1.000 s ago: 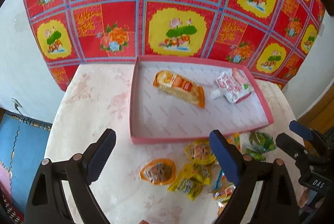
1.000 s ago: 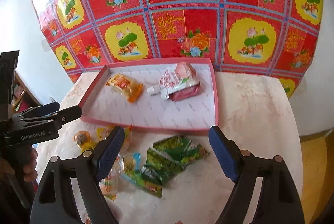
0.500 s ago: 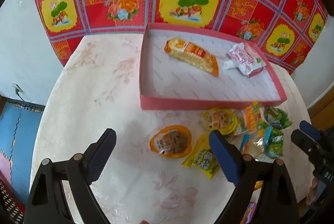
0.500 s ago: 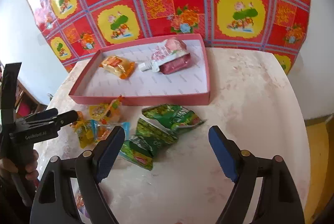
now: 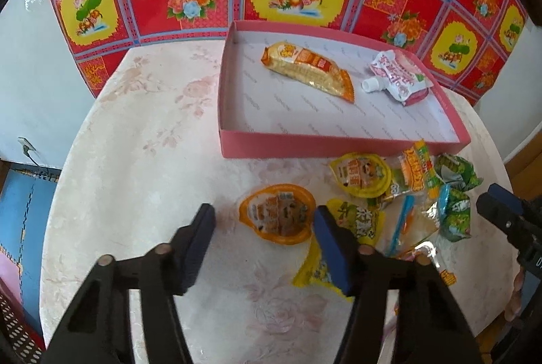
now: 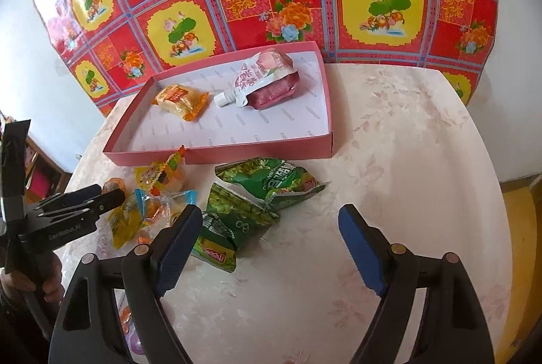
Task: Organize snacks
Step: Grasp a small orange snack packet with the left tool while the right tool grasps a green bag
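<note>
On table, left gripper (image 5: 264,226): jaws had just been closing around orange jelly cup (image 5: 276,213), pads not touching.
Right gripper (image 6: 271,228): gaped wide, empty.

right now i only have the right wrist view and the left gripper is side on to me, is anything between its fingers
observer: yes, the orange jelly cup lies on the table between the fingers of the left gripper. Its jaws have just been closing.
operator: are both pads on it
observer: no, in the left wrist view a strip of table shows between the cup and the left-hand pad.
operator: anything else near that gripper
observer: a yellow packet lies beside the cup, partly hidden behind the other finger.
</note>
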Demonstrator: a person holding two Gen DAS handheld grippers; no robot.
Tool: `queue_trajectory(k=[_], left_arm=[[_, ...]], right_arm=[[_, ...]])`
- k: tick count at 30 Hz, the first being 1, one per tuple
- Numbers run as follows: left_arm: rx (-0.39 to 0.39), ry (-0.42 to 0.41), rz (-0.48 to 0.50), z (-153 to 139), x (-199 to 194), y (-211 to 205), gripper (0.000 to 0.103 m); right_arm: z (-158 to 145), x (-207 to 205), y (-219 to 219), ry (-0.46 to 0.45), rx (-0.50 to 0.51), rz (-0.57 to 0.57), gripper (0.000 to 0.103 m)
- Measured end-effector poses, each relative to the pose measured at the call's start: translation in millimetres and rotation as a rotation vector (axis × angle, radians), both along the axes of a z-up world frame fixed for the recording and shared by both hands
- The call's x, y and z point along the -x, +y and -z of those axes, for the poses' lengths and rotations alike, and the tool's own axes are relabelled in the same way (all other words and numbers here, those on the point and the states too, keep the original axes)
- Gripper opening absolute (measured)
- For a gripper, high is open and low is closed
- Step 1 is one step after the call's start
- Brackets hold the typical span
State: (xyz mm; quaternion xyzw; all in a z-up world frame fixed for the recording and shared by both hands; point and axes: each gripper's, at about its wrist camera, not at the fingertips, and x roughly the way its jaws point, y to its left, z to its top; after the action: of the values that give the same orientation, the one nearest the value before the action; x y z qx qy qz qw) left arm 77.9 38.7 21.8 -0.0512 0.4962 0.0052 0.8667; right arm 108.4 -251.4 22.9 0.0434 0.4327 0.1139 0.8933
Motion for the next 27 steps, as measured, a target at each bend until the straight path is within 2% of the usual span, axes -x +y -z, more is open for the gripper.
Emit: queue_trajectory(k=[3, 13, 19, 27], left_arm=[[-0.009, -0.020, 0.019, 0, 2, -2, 0.046], [-0.028, -0.037, 0.027, 2, 0, -5, 0.046], [-0.067, -0.040, 0.033, 3, 0, -10, 0.046], [-0.074, -0.052, 0.036, 4, -1, -10, 0.046]], right_arm=[[2, -1, -2, 0.003, -0.003, 0.009, 0.084], [6, -15, 1, -0.009, 0.007, 0.026, 0.084], [9, -24, 4, -0.016, 0.014, 0.031, 0.084], [22, -33, -2, 0.061, -0.081, 0.055, 0.077]])
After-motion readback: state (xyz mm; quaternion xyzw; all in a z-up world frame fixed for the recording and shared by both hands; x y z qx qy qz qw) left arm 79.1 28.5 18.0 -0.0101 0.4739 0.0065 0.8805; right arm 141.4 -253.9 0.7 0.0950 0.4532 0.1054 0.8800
